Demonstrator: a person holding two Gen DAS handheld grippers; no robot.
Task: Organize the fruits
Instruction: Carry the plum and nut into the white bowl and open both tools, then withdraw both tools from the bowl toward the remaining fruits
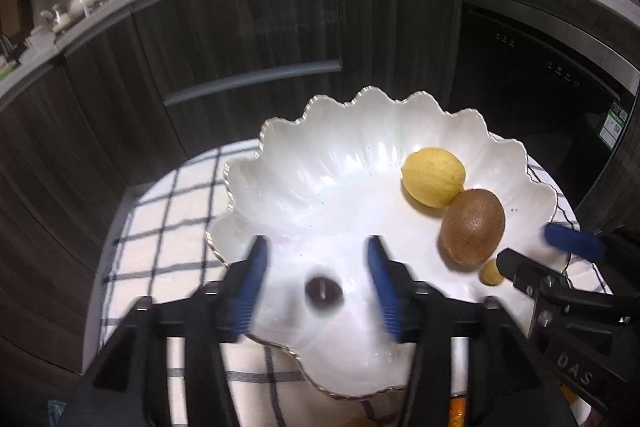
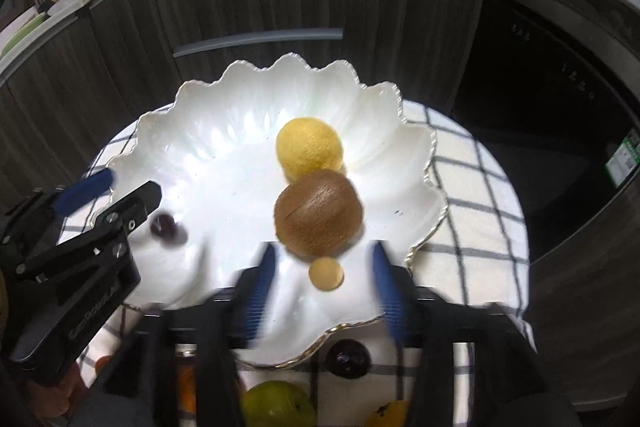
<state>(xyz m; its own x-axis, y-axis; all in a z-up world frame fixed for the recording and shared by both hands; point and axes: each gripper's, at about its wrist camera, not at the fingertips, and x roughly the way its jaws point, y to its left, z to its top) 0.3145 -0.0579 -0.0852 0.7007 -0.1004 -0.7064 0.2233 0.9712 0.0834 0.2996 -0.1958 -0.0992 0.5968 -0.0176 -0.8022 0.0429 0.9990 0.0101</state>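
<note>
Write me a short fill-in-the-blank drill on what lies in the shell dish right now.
1. The kiwi touches the yellow ____ behind it.
2. Both hand-held grippers, left and right, have their jaws ____.
3. The fruit between the left fingers is a dark ____.
4. The white dish sits on a ____ cloth.

Missing words: lemon; open; grape; checked

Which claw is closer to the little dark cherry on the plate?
Left. The left claw is open right around the cherry; the right claw sits across the plate by the kiwi.
</note>
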